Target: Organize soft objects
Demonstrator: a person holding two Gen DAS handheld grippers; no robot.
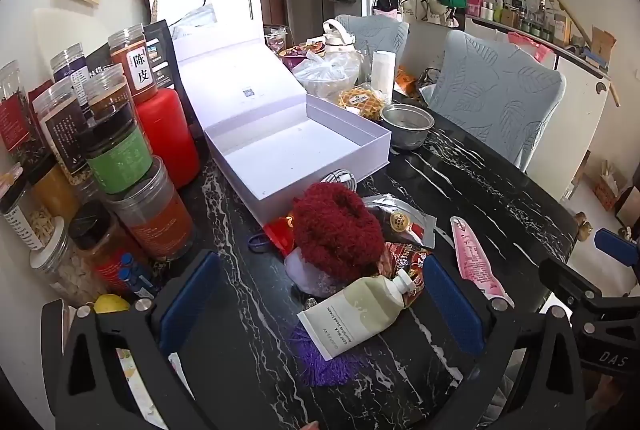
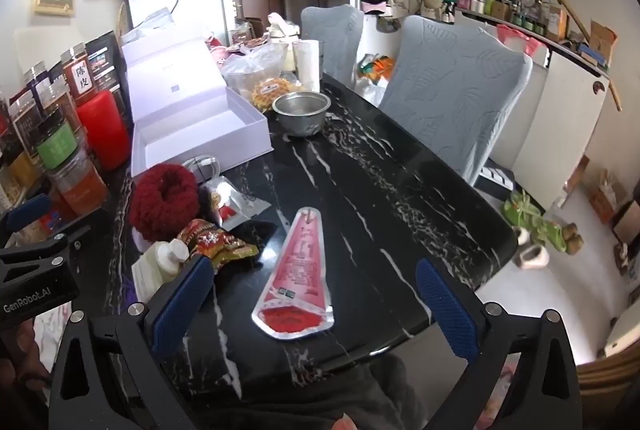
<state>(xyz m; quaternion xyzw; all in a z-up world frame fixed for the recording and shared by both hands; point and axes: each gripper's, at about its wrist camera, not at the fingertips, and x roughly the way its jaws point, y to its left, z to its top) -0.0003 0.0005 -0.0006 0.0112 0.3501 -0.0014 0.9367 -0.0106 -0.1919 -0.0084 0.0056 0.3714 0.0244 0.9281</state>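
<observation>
- Bright daylight enters from the right of both frames.
- Glare streaks the glossy black marble table [image 2: 400, 197].
- Fisheye bending and black corners frame both views.

Both cameras sit low at the table's [image 1: 460, 165] near end, side by side, facing its length; each sees the white box [image 1: 296, 145] [image 2: 192, 125].

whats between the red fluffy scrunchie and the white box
A coiled white cable lies between the red scrunchie and the front wall of the open white box, clearest in the right wrist view.
</observation>
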